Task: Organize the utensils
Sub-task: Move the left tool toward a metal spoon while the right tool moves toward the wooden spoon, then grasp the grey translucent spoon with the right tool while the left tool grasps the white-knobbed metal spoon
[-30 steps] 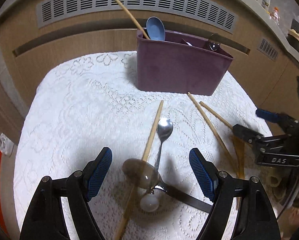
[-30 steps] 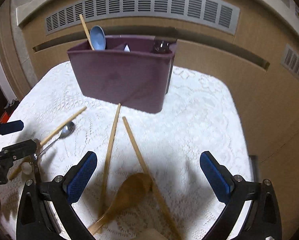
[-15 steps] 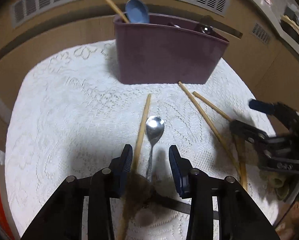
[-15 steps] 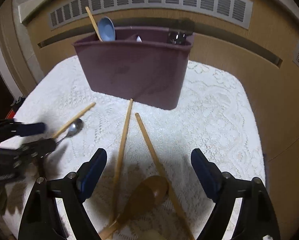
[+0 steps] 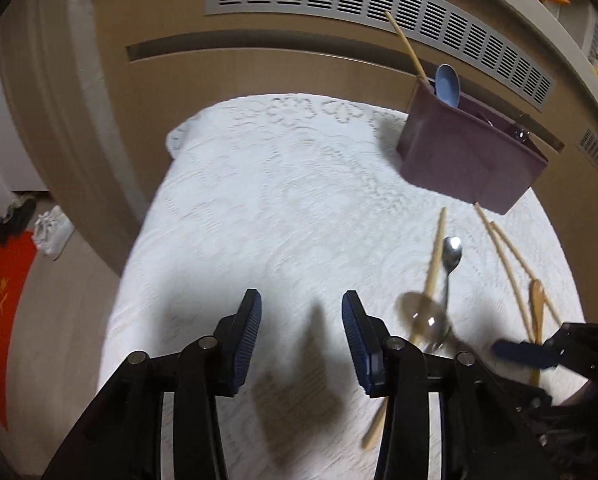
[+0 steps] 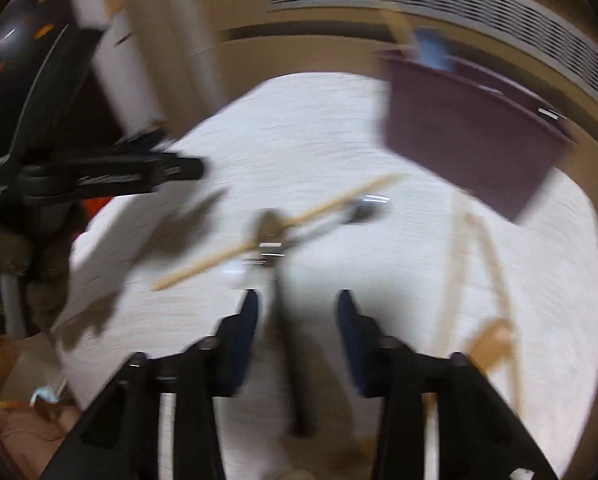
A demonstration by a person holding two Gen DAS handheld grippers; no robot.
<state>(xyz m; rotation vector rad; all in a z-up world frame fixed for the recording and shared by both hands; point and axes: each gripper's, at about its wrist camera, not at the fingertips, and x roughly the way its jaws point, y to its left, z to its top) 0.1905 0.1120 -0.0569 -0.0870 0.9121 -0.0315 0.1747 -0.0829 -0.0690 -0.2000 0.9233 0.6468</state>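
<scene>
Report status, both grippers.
Left gripper just opening, empty. Right gripper just closing, dark handle between jaws, not pinched. Chopsticks, spoon loose on cloth. Purple bin unobstructed.

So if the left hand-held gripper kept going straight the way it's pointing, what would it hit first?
Probably just the white lace tablecloth. Nothing lies between or ahead of the left hand-held gripper; the utensils and the purple bin sit off to its right.

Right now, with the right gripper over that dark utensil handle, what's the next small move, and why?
Probably finish closing the right gripper on the dark handle. Its jaws have just been closing, the handle lies between the fingers, and in this blurred view the pads do not yet seem to press it.
</scene>
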